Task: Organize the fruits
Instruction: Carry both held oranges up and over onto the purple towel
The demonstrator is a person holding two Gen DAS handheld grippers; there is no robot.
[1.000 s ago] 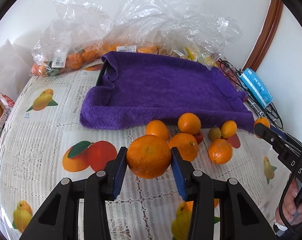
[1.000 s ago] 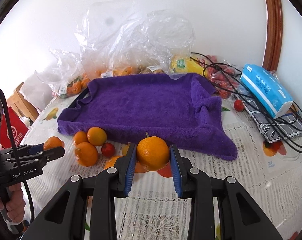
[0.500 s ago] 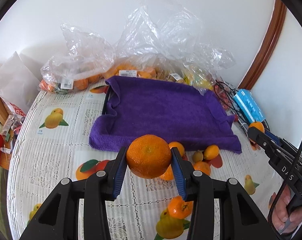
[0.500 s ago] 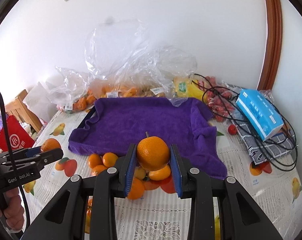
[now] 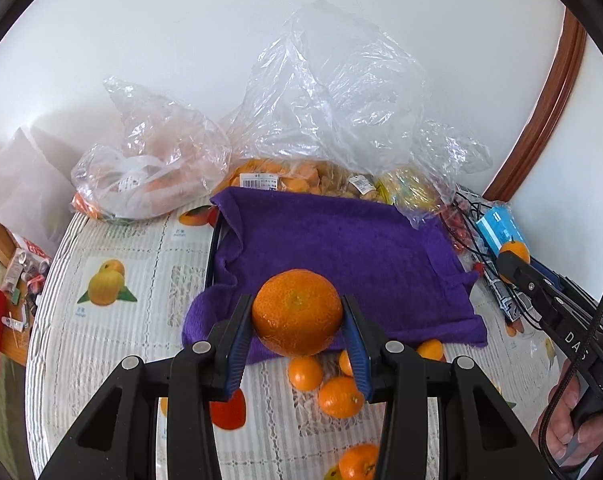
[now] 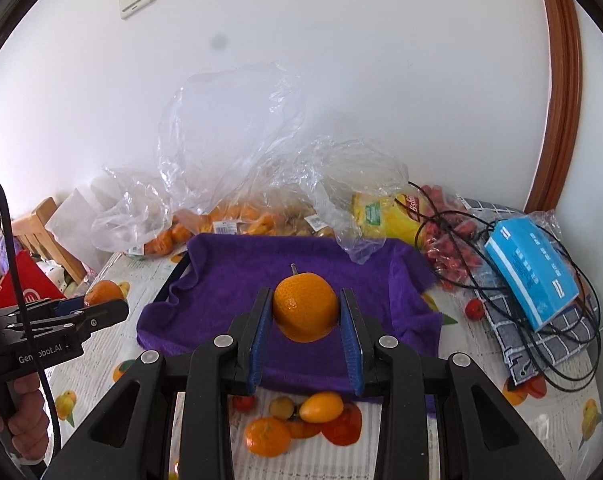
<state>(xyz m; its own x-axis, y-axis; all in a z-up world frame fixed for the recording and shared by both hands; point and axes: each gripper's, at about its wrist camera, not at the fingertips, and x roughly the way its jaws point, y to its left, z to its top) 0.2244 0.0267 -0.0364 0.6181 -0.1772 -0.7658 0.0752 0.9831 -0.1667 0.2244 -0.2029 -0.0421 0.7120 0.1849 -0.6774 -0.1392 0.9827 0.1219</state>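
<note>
My left gripper [image 5: 297, 328] is shut on a large orange [image 5: 297, 312], held in the air over the near edge of a tray covered by a purple towel [image 5: 341, 256]. My right gripper [image 6: 306, 320] is shut on a smaller orange with a stem [image 6: 305, 306], also raised above the purple towel [image 6: 229, 292]. Several loose oranges [image 5: 339, 396] and small fruits [image 6: 321, 407] lie on the tablecloth in front of the towel. The right gripper with its orange also shows in the left wrist view [image 5: 515, 262], and the left gripper in the right wrist view [image 6: 101, 308].
Clear plastic bags of oranges [image 5: 149, 176] stand behind the towel against the wall. A blue box [image 6: 529, 268], black cables [image 6: 541, 320] and a checked cloth [image 6: 541, 344] lie at the right. A wooden chair [image 6: 41, 224] stands beyond the table's left edge.
Both grippers have risen and pulled back from the table with their oranges. The loose fruits now sit lower in both views.
</note>
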